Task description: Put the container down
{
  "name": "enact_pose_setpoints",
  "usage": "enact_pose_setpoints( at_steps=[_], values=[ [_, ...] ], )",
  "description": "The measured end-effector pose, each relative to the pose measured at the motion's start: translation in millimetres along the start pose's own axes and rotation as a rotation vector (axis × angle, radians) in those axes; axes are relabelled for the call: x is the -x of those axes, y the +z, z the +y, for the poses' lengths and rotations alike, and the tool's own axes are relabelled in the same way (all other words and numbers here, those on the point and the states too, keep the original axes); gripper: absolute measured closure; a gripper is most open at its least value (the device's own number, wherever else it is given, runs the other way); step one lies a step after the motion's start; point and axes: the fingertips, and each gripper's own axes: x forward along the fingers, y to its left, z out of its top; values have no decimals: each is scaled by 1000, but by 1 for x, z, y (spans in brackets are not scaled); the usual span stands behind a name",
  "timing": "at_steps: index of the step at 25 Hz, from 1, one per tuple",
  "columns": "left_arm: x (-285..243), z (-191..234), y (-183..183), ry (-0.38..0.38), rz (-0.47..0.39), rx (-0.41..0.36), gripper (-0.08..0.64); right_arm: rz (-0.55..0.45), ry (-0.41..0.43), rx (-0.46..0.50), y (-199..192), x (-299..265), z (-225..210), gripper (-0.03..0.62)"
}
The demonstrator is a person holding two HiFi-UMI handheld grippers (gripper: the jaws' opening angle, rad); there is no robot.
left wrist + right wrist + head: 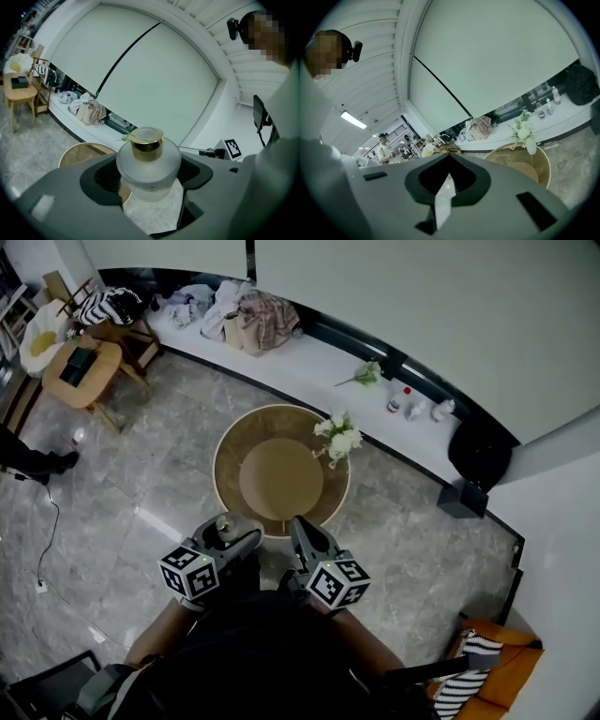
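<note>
The container (148, 165) is a squat frosted glass bottle with a gold cap. It stands upright between the jaws of my left gripper (149, 183), which is shut on its body. In the head view the container (225, 525) and left gripper (232, 538) hover at the near edge of a round wooden table (246, 439). My right gripper (300, 529) is beside them, also at the table's near edge. Its jaws are shut with nothing between them (446, 183). A white vase of flowers (338, 438) stands on the table's far right side.
A white ledge (309, 357) follows the curved wall, with clothes (246, 315), small bottles (405, 401) and a black bag (480, 451) on it. A small wooden table (84, 371) stands at far left. An orange seat (497, 667) is at bottom right.
</note>
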Motion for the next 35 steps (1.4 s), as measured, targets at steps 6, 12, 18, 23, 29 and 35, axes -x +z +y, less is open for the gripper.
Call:
enact_pose_setpoints(
  at_steps=[6, 12, 18, 23, 29, 35],
  values=[
    [-9, 54, 36, -14, 13, 5, 215, -6, -43, -12, 8, -52, 0, 586],
    [-15, 99, 66, -31, 37, 10, 215, -20, -82, -19, 18, -94, 6, 585],
    [-34, 128, 86, -62, 83, 7, 215, -36, -156, -28, 27, -119, -1, 586],
    [-54, 148, 95, -70, 118, -37, 215, -36, -223, -7, 28, -132, -16, 586],
    [-91, 168, 102, -44, 143, -94, 215, -35, -281, 2, 41, -144, -52, 586],
    [-139, 179, 100, 22, 153, -301, 213, 9, -267, -36, 29, -160, -93, 586]
  ],
)
